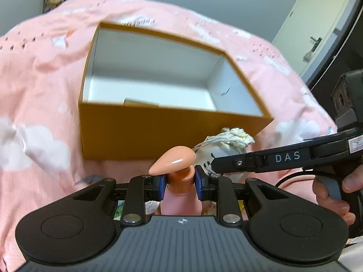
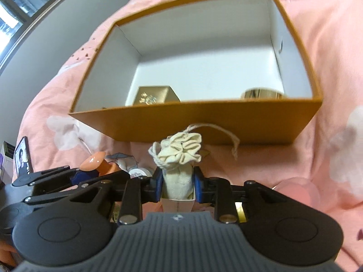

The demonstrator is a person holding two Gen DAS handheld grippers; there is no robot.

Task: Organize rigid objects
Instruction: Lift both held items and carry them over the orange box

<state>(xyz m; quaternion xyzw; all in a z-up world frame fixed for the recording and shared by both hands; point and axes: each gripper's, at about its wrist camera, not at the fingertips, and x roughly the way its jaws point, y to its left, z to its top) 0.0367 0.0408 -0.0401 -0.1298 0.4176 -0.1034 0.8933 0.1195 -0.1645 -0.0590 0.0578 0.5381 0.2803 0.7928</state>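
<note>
- 1 open orange cardboard box (image 2: 204,127) with white inner walls sits on a pink bedspread (image 1: 45,79) printed with white clouds
- In the box: 1 small gold carton (image 2: 154,97) at the near left, 1 gold-rimmed round jar (image 2: 261,95) at the near right
- 2 grippers, each carrying 1 thing, both just in front of the box's near wall
- Left gripper (image 1: 179,182): nearly shut, blue pads clamped on the neck of a peach pump bottle (image 1: 174,162)
- Right gripper (image 2: 178,184): blue pads pressed on a cream drawstring pouch (image 2: 179,156), cord trailing right
- Only the right view shows the gold jar; the left view shows just a corner of the carton
- Only the left view shows a hand (image 1: 335,192) on the right gripper's trigger and a door (image 1: 317,22)
</note>
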